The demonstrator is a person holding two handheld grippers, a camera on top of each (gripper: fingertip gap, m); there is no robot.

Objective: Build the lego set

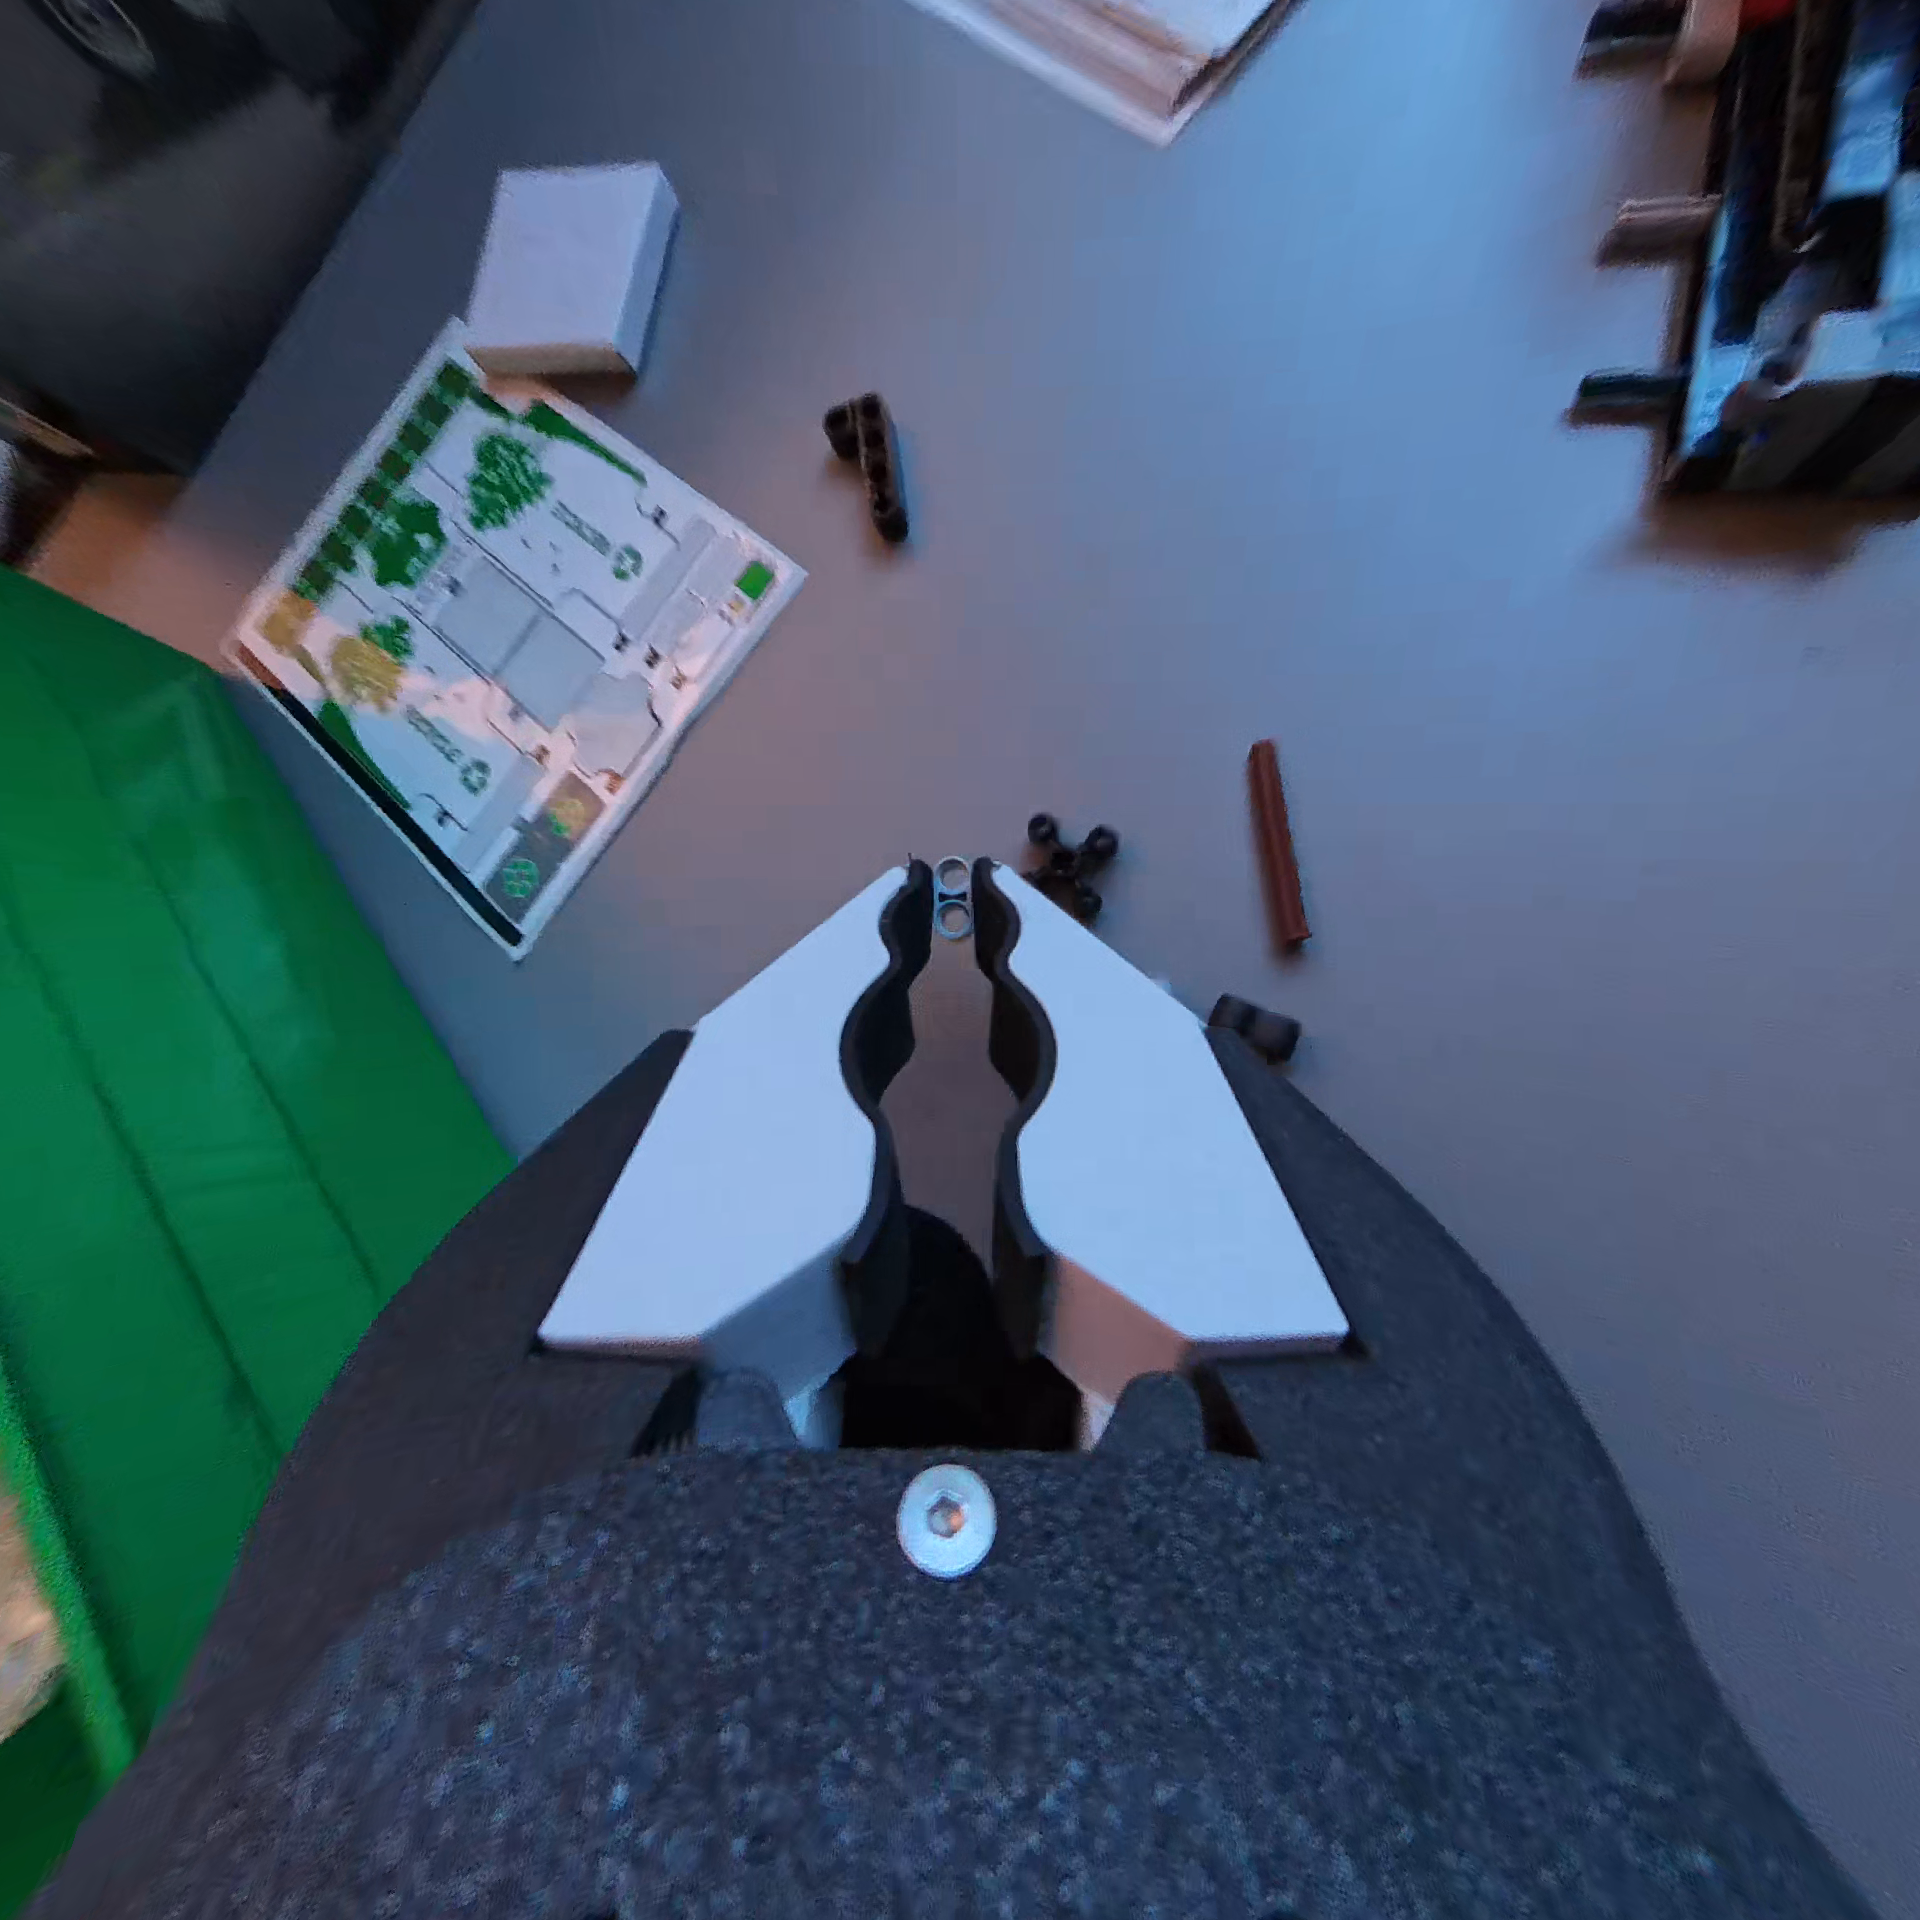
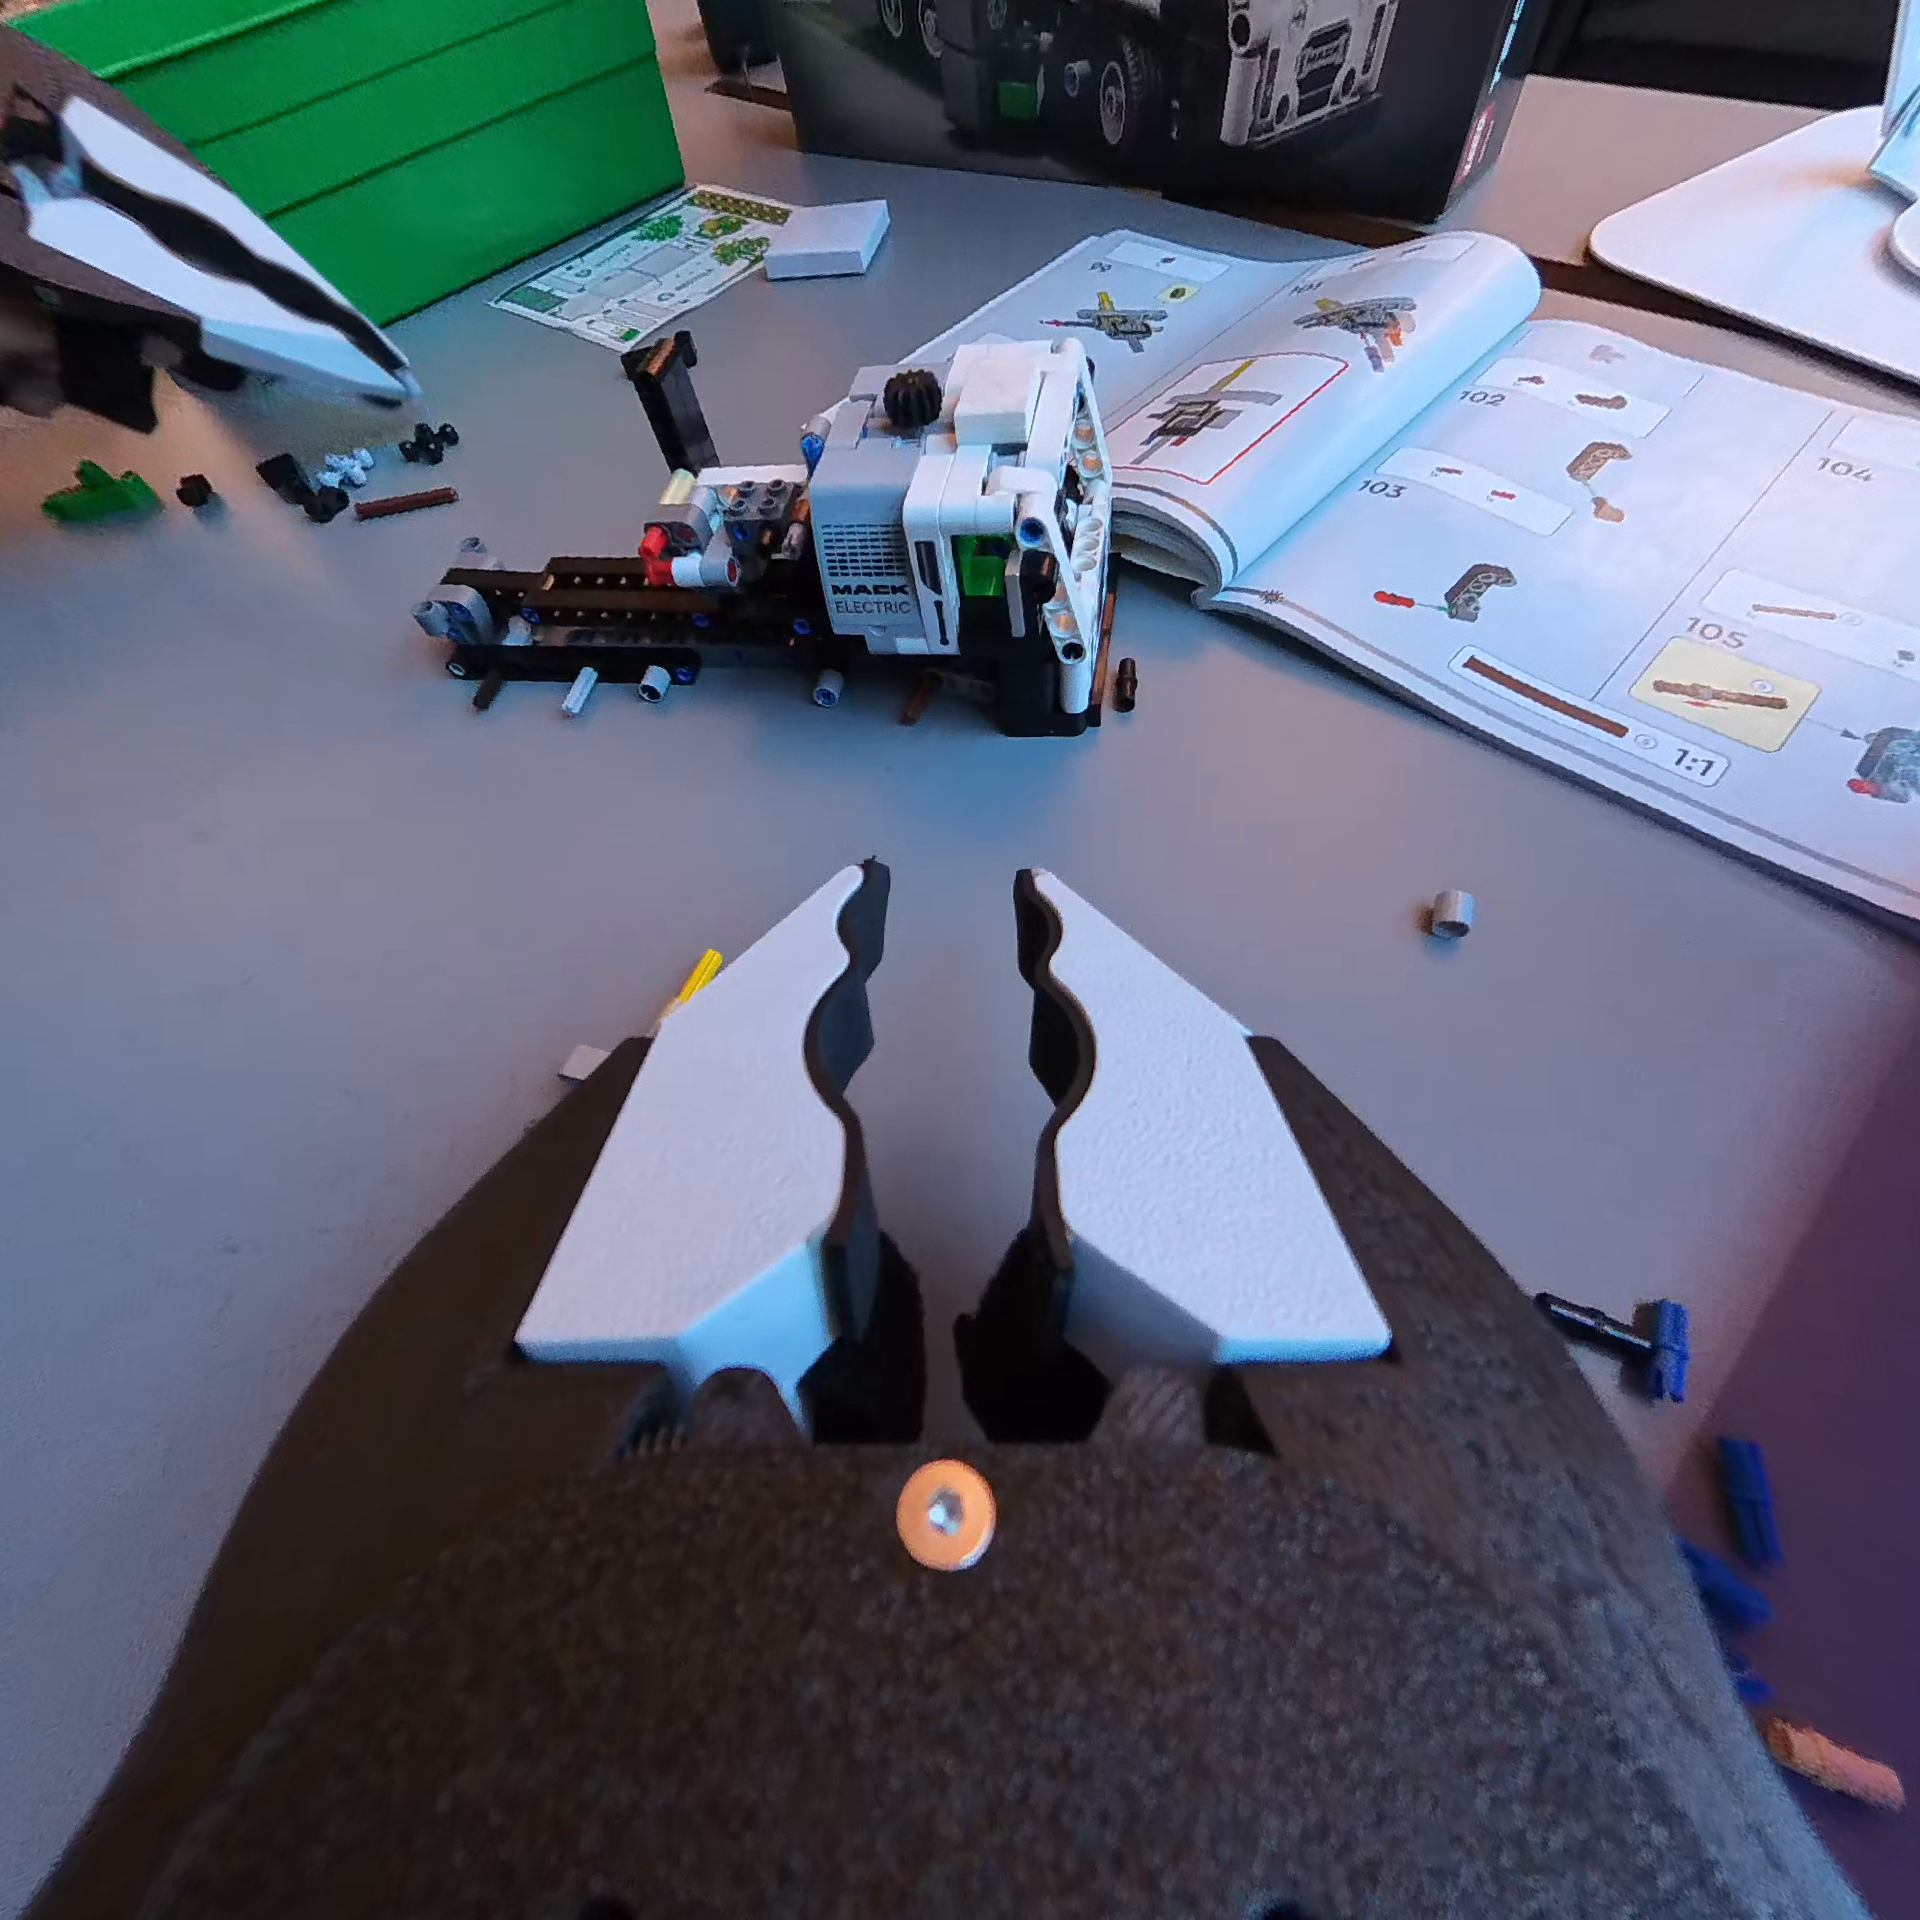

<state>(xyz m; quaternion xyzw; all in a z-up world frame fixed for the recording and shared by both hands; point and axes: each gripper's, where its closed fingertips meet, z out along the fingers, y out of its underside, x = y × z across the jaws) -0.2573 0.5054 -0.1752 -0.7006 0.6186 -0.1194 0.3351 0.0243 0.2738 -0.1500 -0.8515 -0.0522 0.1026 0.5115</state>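
The left hand-held gripper (image 1: 951,878) is pinched narrow on a small grey two-hole piece (image 1: 950,900) at its fingertips, above the tabletop (image 1: 1455,1039). Just beyond its tips lies a black cross-shaped connector (image 1: 1070,862); to the right a brown axle (image 1: 1278,844) lies with its long axis pointing away from the gripper. Farther off sit a black angled beam (image 1: 871,462) and a sticker sheet (image 1: 509,665).

The right hand-held gripper (image 2: 945,883) stands partly open and empty over bare tabletop. Well ahead of it sits the partly built truck (image 2: 831,561), lengthwise across the view, cab to the right, chassis to the left. An open instruction booklet (image 2: 1455,499) lies just right of the cab.
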